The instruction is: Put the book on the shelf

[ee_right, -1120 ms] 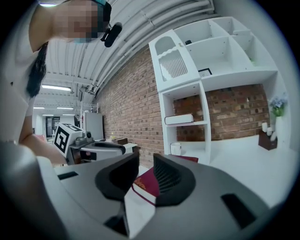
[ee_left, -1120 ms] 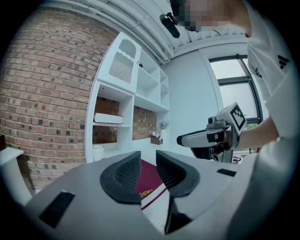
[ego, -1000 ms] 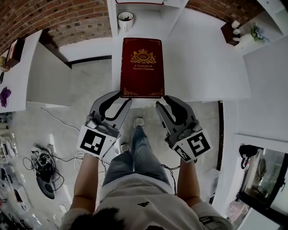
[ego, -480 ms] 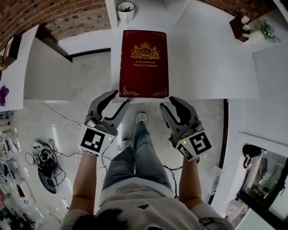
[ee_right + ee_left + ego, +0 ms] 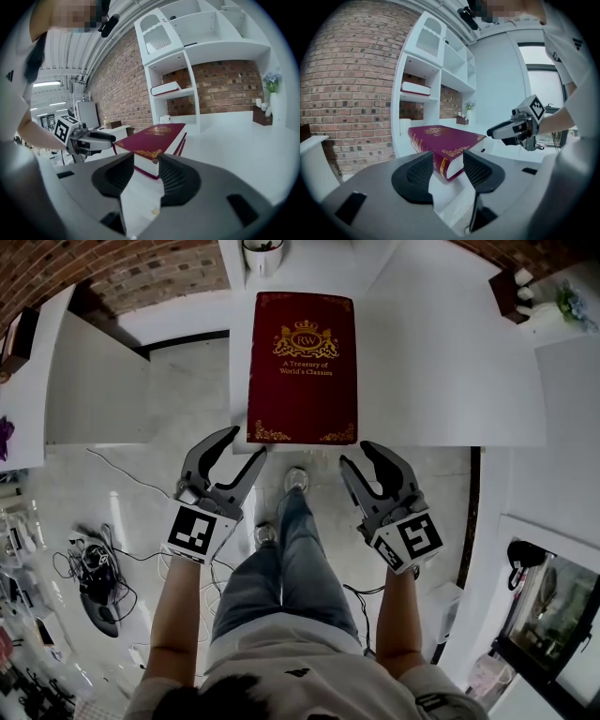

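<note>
here, one dark red book (image 5: 301,367) with gold lettering lies flat on one white table (image 5: 441,381), its near edge close to the table's front edge. two grippers are held in front of it: the left gripper (image 5: 246,443) just before the book's near left corner, the right gripper (image 5: 356,455) just before its near right corner. both point forward and slightly down toward the book, tips angled inward. each pair of jaws has just been opening and stands apart, gripping nothing; the book's near corner shows beyond each gap, untouched. the left forearm (image 5: 173,615) and right forearm (image 5: 396,615) reach out side by side. behind the table stands one white shelf unit (image 5: 187,56) with one second book (image 5: 164,88) lying on one of its boards. one white cup (image 5: 262,254) sits beyond the red book.
</note>
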Available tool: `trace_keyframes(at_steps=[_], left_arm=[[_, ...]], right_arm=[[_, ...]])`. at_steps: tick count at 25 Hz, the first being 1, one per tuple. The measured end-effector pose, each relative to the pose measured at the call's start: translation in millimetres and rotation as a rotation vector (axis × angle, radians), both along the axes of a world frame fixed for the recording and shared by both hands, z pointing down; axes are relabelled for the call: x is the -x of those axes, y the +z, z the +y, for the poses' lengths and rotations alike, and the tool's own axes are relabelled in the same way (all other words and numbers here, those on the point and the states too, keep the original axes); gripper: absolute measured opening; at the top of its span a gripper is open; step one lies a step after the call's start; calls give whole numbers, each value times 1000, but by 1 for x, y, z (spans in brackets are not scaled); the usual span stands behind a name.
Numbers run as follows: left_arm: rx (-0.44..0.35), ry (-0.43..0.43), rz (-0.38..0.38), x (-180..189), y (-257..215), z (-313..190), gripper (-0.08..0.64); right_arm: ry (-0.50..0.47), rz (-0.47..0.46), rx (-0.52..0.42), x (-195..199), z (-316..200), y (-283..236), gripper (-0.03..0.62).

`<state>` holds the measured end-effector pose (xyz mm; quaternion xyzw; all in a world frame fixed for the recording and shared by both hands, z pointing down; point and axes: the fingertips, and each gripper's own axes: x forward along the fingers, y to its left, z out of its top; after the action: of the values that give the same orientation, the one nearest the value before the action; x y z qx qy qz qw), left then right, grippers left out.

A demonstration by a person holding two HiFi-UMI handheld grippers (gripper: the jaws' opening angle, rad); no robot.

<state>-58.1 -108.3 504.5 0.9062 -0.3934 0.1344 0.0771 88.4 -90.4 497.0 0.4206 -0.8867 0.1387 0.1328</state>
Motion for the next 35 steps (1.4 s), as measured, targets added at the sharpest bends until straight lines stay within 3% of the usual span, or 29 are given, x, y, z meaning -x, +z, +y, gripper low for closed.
trace_keyframes(at_steps=[10, 23, 29, 35], left_arm=[[23, 13, -8, -4, 18, -10, 198], [10, 45, -11, -10, 25, -11, 212], [22, 0, 25, -10, 25, -16, 225], [3, -47, -3, -8, 22, -18, 221]], right_arm=[[-27, 43, 40, 1, -8, 30, 178], [-109, 79, 11, 15, -26, 38, 210], [-76, 60, 17, 15, -30, 40, 210], [-58, 91, -4, 19, -30, 35, 187]])
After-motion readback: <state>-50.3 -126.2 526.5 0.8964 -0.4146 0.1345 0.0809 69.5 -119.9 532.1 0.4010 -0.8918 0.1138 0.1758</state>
